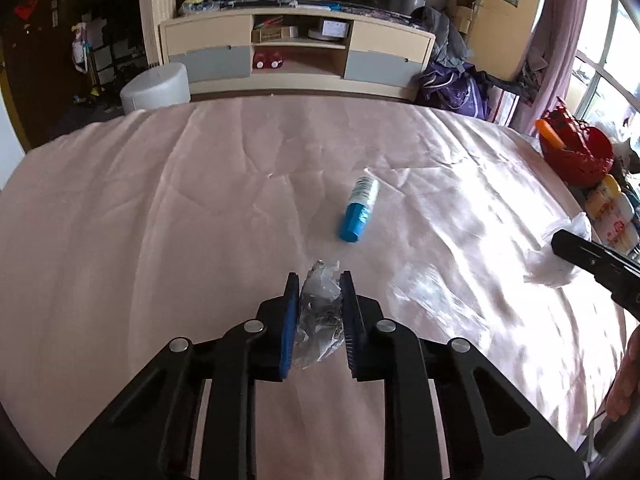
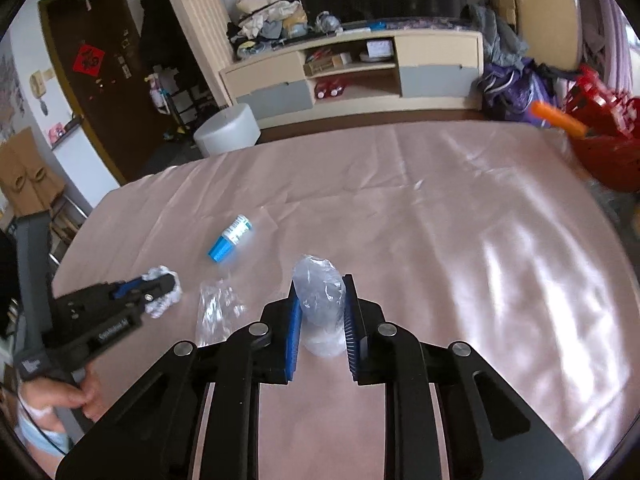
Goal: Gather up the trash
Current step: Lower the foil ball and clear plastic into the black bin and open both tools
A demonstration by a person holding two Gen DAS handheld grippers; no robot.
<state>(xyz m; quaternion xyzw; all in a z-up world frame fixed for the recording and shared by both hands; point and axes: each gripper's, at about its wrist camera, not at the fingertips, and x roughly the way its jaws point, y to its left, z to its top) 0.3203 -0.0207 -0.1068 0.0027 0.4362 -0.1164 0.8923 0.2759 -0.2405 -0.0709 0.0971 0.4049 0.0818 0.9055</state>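
My left gripper [image 1: 319,280] is shut on a crumpled clear plastic wrapper [image 1: 318,312] just above the pink tablecloth [image 1: 160,220]; it also shows in the right wrist view [image 2: 160,286], with the wrapper [image 2: 162,300] white and crumpled in it. My right gripper [image 2: 321,284] is shut on a clear plastic bag [image 2: 320,300]; in the left wrist view it [image 1: 560,246] holds the white bag [image 1: 554,260] at the right edge. A small bottle with a blue cap [image 1: 358,210] lies on its side ahead, seen also in the right wrist view [image 2: 231,238]. A flat clear wrapper [image 2: 218,310] lies between the grippers.
A red basket [image 1: 576,148] with an orange handle stands at the table's far right, with bottles [image 1: 612,212] beside it. A white round stool [image 1: 156,86] and a low TV cabinet [image 1: 296,48] stand beyond the table's far edge.
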